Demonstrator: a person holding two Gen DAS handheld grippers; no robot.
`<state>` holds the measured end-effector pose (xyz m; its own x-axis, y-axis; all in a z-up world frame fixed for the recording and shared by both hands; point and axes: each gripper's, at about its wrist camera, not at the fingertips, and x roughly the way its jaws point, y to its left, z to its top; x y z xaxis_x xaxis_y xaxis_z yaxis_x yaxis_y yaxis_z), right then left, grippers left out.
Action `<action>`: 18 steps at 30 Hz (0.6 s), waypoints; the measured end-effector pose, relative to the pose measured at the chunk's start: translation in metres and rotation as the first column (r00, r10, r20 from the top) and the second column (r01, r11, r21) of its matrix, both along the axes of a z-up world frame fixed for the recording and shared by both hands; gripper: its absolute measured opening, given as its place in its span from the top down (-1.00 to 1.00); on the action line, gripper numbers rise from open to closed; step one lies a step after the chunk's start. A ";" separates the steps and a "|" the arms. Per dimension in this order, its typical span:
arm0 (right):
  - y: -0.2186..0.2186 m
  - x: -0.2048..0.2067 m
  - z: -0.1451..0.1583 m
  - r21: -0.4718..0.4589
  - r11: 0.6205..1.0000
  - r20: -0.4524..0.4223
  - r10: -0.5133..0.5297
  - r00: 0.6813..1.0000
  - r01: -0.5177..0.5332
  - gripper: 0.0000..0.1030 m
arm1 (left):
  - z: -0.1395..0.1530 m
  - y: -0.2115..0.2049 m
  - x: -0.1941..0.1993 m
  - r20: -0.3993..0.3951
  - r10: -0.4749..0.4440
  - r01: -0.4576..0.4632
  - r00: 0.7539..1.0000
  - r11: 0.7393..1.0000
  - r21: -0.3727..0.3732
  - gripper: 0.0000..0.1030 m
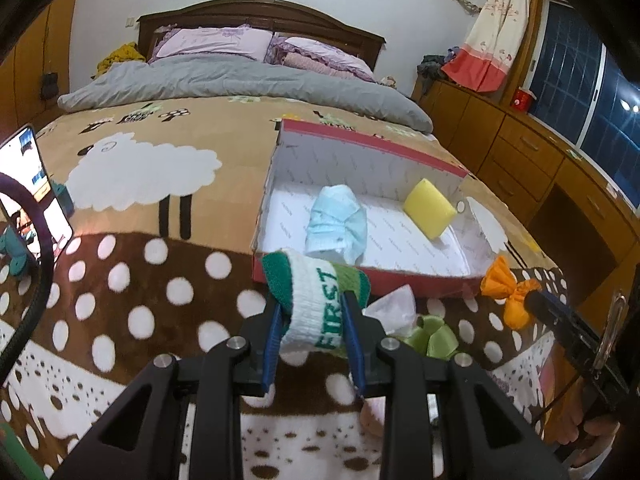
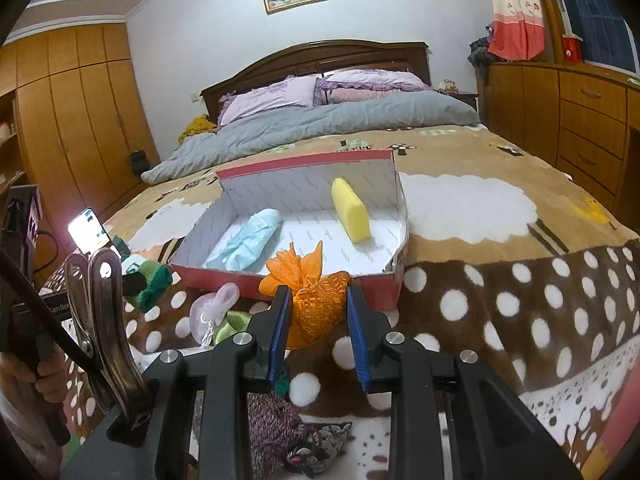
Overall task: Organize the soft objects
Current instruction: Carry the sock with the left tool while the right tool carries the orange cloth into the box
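My left gripper [image 1: 313, 306] is shut on a green and white knit sock [image 1: 316, 300] marked "FIRST", held just in front of the red shoebox [image 1: 360, 276]. It also shows in the right wrist view [image 2: 150, 282]. My right gripper [image 2: 319, 300] is shut on an orange mesh pouch [image 2: 316, 300], also seen in the left wrist view [image 1: 508, 292], held near the box's front wall [image 2: 280, 284]. Inside the box lie a light blue cloth [image 1: 336, 226] [image 2: 250, 240] and a yellow sponge [image 1: 430, 208] [image 2: 352, 210].
The box sits on a bed with a brown dotted sheep blanket [image 1: 160, 272]. A pale pink pouch [image 2: 212, 308] and a green ribbon item [image 1: 434, 338] lie in front of the box. Dark patterned fabric pieces [image 2: 296, 436] lie near me. A lit phone [image 1: 32, 192] stands at left.
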<state>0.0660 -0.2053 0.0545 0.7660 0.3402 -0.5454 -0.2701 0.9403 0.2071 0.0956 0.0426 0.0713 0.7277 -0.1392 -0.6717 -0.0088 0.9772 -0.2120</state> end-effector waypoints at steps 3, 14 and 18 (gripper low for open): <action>0.002 0.003 0.002 -0.005 1.000 0.005 0.005 1.000 -0.005 0.44 | 0.002 0.000 0.006 0.004 -0.002 0.002 1.000 1.000 0.001 0.43; 0.010 0.015 0.016 -0.033 0.999 0.043 0.021 0.999 -0.020 0.44 | 0.017 -0.009 0.032 0.040 -0.029 0.027 0.999 0.999 0.040 0.43; 0.014 0.022 0.021 -0.039 0.999 0.054 0.032 0.998 -0.030 0.44 | 0.020 -0.012 0.041 0.047 -0.036 0.034 0.998 0.998 0.045 0.43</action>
